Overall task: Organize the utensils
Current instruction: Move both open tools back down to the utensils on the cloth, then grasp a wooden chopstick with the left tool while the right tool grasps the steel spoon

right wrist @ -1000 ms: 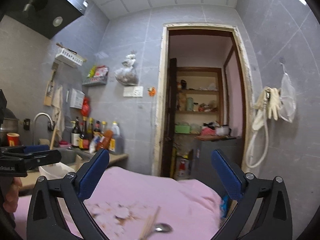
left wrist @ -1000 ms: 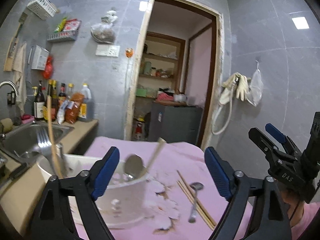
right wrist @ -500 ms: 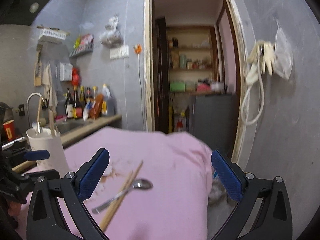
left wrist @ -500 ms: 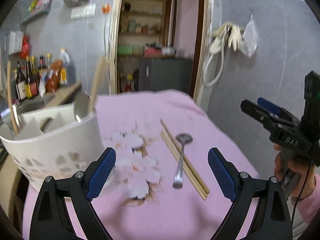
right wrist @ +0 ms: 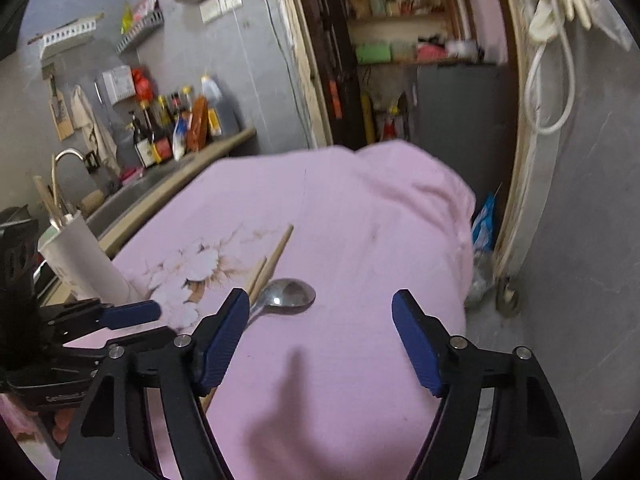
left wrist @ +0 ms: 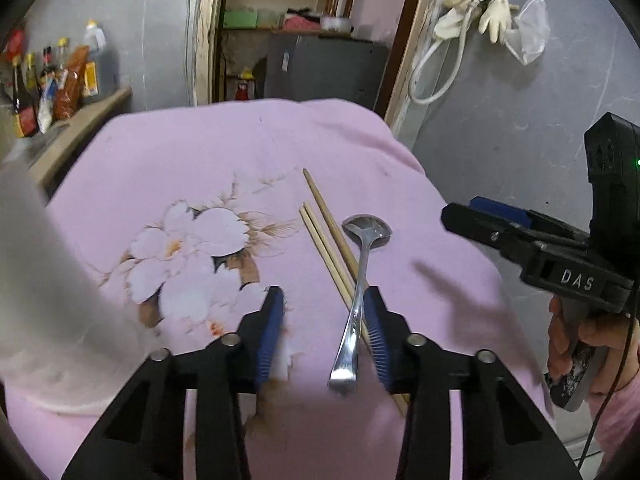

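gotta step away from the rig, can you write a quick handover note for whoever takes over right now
Left gripper: jaws closing, low over the pink cloth, with the spoon handle just inside the right-hand pad; not gripped yet.
Right gripper: jaws closing with nothing between them, near the spoon bowl.
Chopsticks lie loose on the cloth beside the spoon, crossing under its handle.
White utensil holder stands at the cloth's left edge and already holds a few utensils.
Left to do: pick up the spoon and chopsticks and put them in the holder.
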`<control>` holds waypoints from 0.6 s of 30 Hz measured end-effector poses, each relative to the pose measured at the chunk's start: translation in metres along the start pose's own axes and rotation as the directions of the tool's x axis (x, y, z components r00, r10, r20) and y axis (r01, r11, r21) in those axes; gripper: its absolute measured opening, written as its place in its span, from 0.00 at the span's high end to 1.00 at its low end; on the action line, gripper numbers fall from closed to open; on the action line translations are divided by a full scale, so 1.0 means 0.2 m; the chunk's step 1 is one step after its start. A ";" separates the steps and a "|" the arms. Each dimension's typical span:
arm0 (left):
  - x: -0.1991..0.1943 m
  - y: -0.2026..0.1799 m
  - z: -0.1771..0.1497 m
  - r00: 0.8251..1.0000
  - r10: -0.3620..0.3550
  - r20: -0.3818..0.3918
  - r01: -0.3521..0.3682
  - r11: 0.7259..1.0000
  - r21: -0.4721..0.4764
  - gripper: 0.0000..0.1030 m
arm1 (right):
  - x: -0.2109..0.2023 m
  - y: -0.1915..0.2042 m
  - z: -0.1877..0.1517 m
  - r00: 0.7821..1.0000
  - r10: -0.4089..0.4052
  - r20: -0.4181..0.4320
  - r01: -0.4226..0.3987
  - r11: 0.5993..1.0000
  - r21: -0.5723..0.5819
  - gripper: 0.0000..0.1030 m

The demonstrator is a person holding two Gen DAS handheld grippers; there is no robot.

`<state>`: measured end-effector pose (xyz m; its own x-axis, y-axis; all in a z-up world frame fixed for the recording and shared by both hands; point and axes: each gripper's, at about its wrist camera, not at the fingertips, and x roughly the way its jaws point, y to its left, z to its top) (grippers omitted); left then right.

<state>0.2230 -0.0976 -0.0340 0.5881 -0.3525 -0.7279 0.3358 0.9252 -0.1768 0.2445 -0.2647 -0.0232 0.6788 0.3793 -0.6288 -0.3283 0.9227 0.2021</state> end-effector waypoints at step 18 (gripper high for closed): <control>0.06 0.12 0.01 0.995 0.020 -0.096 -0.029 0.995 -0.092 0.73 | 0.35 0.08 0.08 0.966 0.086 -0.243 -0.092 0.996 -0.016 0.42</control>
<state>0.2400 -0.0802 -0.0456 0.5214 -0.3185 -0.7916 0.2495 0.9441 -0.2155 0.2973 -0.2225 -0.0511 0.4685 0.4287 -0.7724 -0.3997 0.8826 0.2475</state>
